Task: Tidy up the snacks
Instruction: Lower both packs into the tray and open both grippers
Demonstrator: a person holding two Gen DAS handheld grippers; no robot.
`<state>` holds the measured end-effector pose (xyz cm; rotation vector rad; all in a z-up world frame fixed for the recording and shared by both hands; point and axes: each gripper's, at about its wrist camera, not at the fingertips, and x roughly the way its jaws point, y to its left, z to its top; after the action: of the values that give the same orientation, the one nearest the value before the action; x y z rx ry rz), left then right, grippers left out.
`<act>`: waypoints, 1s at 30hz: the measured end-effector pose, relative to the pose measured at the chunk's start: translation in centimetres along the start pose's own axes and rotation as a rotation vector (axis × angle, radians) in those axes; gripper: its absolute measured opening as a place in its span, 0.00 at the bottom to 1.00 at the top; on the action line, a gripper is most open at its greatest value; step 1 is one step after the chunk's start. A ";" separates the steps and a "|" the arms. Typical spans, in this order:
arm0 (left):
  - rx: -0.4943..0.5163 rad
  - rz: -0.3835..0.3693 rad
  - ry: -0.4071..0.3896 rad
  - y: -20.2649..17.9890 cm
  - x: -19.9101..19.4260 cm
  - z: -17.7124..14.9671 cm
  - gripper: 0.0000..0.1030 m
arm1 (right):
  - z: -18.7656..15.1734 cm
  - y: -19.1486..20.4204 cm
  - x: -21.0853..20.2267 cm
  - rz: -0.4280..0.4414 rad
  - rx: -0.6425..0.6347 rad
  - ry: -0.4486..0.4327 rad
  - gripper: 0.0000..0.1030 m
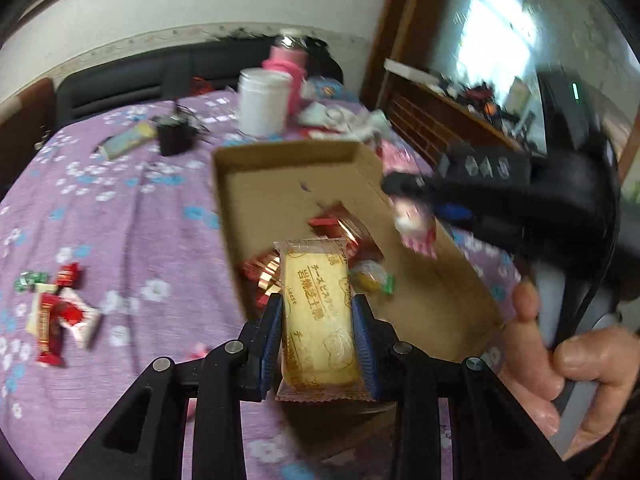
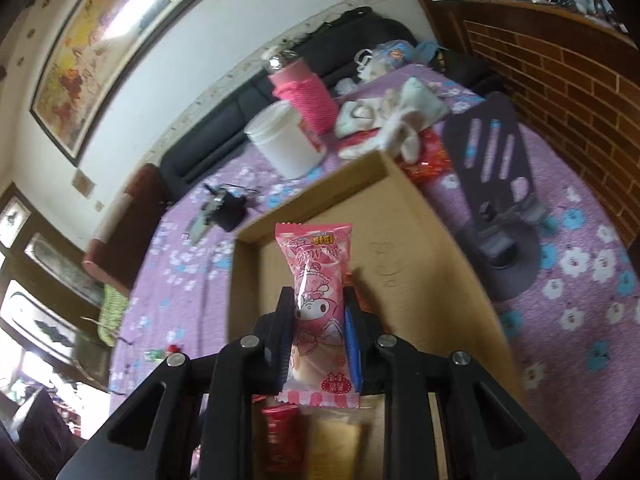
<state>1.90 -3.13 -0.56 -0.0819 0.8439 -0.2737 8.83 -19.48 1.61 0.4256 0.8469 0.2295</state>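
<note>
Left wrist view: our left gripper (image 1: 318,334) has its fingers (image 1: 271,336) closed narrowly on a cheese biscuit (image 1: 318,312), which stands lengthwise between them, its far end over the box (image 1: 280,184). Just beyond the fingers, red candies (image 1: 340,226) already lie in the box, so we judge this snack is being carried there too. Our right gripper (image 2: 316,338) clamps a pink snack (image 2: 318,292) in nearly shut fingers (image 2: 354,340), upright above the same box. Well left of the left fingers, loose candies (image 1: 60,312) wait on the purple bench (image 1: 132,220).
</note>
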 end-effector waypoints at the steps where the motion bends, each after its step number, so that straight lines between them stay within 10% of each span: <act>1: 0.012 0.001 0.011 -0.5 0.6 -0.2 0.34 | 0.0 -0.2 0.2 -0.019 0.004 0.005 0.21; 30: 0.240 0.111 -0.039 -3.4 2.9 -2.9 0.34 | -1.1 -0.4 4.7 -0.186 -0.061 0.101 0.21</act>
<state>0.90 -7.08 -4.02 0.1829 0.7684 -0.2659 11.03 -17.83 -2.35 0.2779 0.9702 0.1056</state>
